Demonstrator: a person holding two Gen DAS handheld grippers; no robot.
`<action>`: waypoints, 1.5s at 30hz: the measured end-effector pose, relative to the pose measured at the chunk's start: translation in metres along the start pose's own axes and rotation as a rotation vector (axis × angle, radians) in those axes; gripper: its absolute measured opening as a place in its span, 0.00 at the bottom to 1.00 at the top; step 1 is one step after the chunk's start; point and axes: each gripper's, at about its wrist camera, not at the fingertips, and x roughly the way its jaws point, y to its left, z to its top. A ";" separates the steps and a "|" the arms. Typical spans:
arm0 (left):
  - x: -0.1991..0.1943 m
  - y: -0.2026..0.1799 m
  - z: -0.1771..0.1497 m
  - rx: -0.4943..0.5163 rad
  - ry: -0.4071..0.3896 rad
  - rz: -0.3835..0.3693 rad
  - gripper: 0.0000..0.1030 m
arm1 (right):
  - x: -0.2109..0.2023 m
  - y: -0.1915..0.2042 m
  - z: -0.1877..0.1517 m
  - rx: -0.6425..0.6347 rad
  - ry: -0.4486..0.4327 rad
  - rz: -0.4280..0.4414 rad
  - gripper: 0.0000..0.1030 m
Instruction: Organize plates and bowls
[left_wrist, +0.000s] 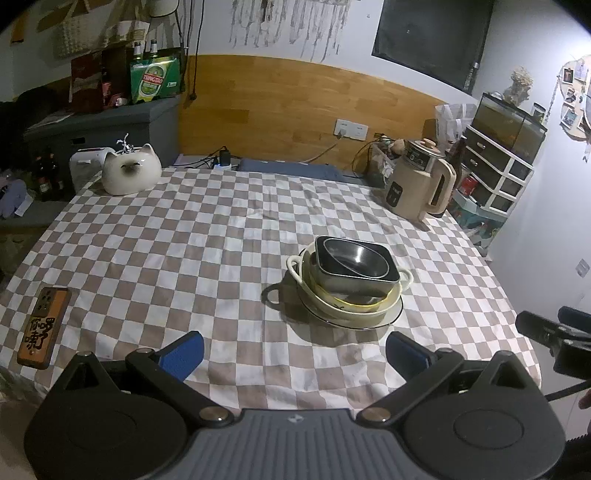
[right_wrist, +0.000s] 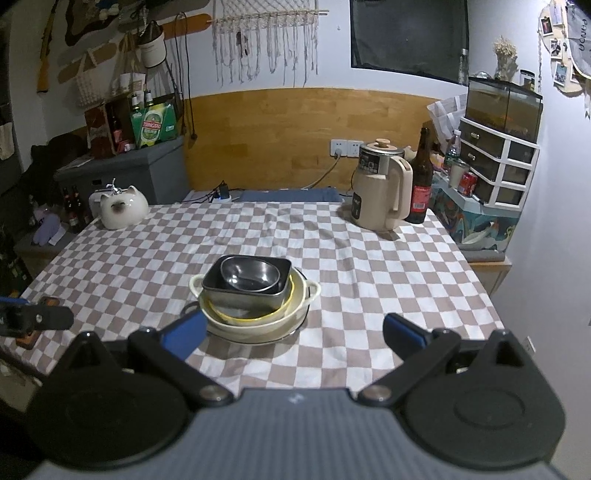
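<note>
Left wrist view: left gripper (left_wrist: 293, 352) fingers spread wide, holding nothing
Right gripper (right_wrist: 295, 334): same, wide and empty
Stack: bowls (left_wrist: 352, 264) nested on plate (left_wrist: 391, 319), table (left_wrist: 184, 240) middle, 1 o'clock

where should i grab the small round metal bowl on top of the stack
Grip the small round metal bowl by its thin rim, coming from above with one finger inside and one outside. It sits nested in the dark rectangular metal dish, so its sides are hidden; only the upturned rim is exposed. Both jaws are open.
</note>
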 end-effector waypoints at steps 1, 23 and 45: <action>0.000 0.000 0.000 0.000 0.000 0.000 1.00 | 0.000 0.000 0.000 0.000 0.003 0.000 0.99; 0.001 -0.001 0.001 -0.004 0.000 0.001 1.00 | 0.003 -0.002 -0.002 -0.009 0.009 0.008 0.99; 0.002 -0.003 0.002 -0.006 0.000 0.000 1.00 | 0.003 0.000 -0.003 -0.009 0.009 0.012 0.99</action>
